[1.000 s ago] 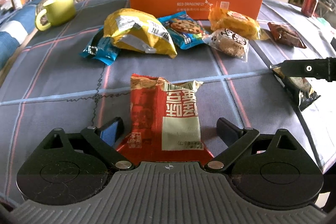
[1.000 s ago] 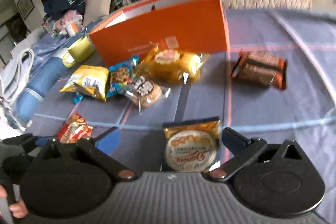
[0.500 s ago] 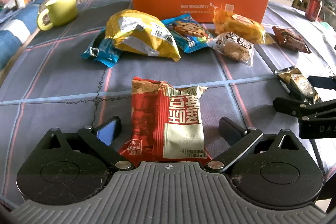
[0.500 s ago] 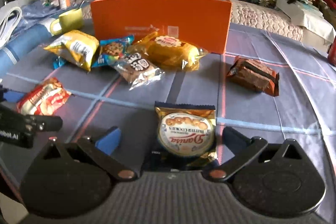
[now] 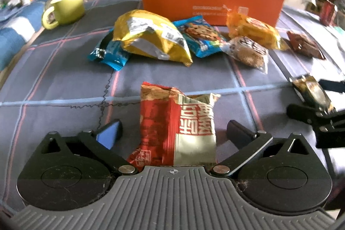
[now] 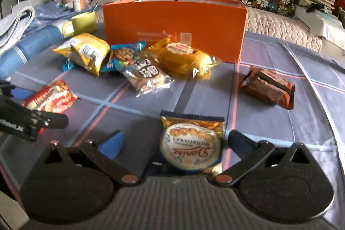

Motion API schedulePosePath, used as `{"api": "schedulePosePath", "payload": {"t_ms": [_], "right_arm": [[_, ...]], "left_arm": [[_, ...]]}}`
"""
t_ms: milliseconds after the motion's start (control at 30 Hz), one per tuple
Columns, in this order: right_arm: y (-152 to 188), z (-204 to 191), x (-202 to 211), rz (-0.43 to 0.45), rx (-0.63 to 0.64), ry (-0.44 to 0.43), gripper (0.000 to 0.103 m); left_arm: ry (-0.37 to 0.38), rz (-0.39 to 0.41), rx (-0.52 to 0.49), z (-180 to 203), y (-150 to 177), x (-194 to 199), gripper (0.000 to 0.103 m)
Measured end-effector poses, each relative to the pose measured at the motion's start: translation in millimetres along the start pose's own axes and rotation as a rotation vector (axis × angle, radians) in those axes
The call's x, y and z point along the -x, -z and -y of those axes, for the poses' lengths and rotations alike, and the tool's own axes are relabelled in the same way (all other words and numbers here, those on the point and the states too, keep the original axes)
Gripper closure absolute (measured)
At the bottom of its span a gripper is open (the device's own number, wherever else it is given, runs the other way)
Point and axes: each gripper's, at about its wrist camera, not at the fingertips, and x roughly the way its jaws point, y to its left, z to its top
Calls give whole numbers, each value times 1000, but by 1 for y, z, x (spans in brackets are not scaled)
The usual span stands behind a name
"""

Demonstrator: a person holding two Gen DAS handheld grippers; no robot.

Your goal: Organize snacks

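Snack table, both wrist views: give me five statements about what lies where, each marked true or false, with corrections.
1. The red snack packet lies between the left gripper's pads, untouched. True; the jaws are opening.
2. The orange box lies flat on its side. False: it stands upright.
3. The butter cookie pack lies between the right gripper's fingers. True.
4. The green mug holds nothing. False: a utensil handle sticks out.
5. The brown cake packet sits in the pile by the box. False: it lies apart.
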Motion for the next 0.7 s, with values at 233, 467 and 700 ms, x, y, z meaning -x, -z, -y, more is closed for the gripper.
{"api": "schedulePosePath", "payload": {"t_ms": [233,467,700], "right_arm": [[6,11,10,30,-50,-47,1],[10,7,12,-1,8,-3,1],[13,11,14,9,-2,18,1]], "left_arm": [[-39,-32,43,6,-7,-4,23],[-79,-75,96,12,-14,-7,23],[-93,-73,112,14,-12,-5,23]]}}
